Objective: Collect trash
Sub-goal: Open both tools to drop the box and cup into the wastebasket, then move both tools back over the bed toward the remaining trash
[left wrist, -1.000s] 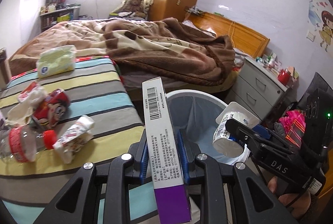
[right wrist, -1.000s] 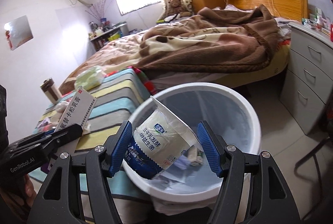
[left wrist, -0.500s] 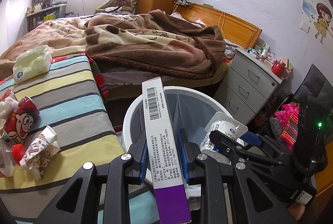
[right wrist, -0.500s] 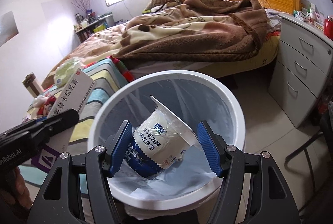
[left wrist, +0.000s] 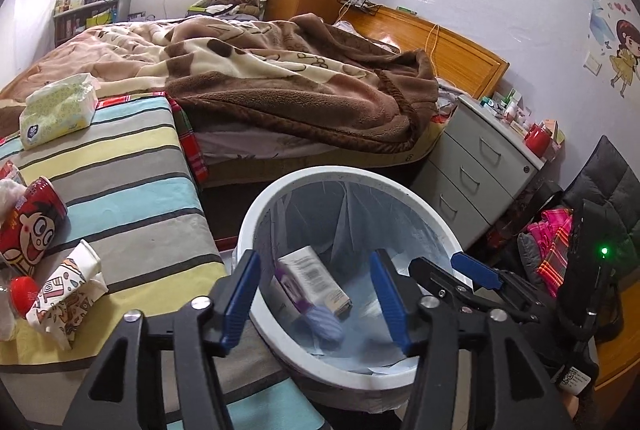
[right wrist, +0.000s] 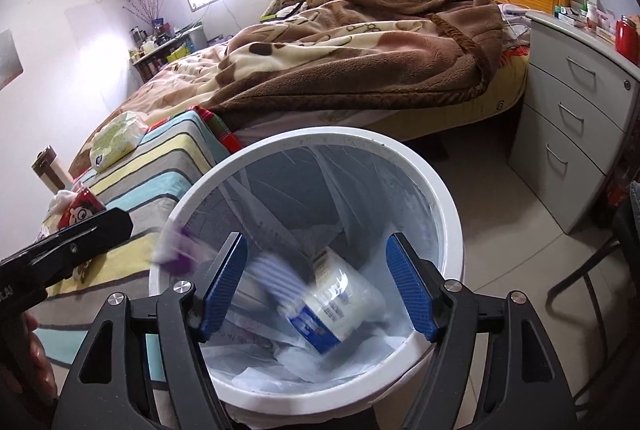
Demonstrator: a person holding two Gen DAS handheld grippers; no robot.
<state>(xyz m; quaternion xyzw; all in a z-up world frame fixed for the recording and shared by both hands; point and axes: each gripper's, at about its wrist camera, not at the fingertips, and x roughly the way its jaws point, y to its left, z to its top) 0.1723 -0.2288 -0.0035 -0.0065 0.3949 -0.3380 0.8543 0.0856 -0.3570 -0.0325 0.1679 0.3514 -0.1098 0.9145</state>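
Having let go a moment ago: left gripper (left wrist: 316, 304) and right gripper (right wrist: 316, 290) fingers spread wide, empty, above white bin (left wrist: 256, 226); purple box (left wrist: 312, 282) and yogurt cup (right wrist: 336, 314) now inside. More trash, like red can (left wrist: 28, 218), waiting on striped worktop (left wrist: 120, 166).

The left tool (left wrist: 316, 294) is spread wide, blue pads (left wrist: 240, 294) parted and nothing between them, pointing toward 12 o'clock. The right tool (right wrist: 316, 290) is likewise spread and empty. In the left view the right tool sits at 4 o'clock; in the right view the left tool enters at 9 o'clock.
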